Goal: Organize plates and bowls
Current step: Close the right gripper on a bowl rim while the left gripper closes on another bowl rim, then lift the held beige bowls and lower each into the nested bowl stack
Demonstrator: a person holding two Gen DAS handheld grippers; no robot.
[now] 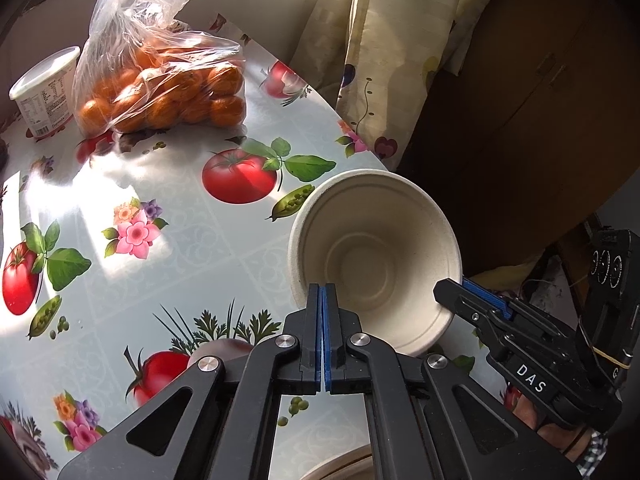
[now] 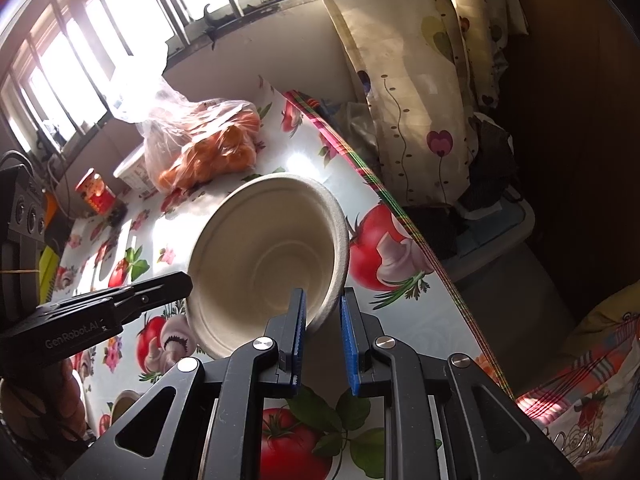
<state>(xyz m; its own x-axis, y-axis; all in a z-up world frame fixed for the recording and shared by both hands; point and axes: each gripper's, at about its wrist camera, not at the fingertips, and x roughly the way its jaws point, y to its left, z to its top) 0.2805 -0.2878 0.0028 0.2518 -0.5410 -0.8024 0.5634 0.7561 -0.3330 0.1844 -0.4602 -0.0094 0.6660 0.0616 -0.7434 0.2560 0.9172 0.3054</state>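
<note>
That pulp bowl (image 1: 376,256) looks featherlight and crushable, so rim pinches suit it: left gripper (image 1: 323,292) clamps the near-left rim, right gripper (image 2: 322,306) the near-right.

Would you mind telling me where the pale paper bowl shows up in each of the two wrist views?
Left wrist view: the bowl sits right of centre, tilted, its near rim at the left hand-held gripper.
Right wrist view: the bowl is at centre, its rim between the right hand-held gripper's fingers.
Shared landmark: the bag of oranges behind it.
</note>
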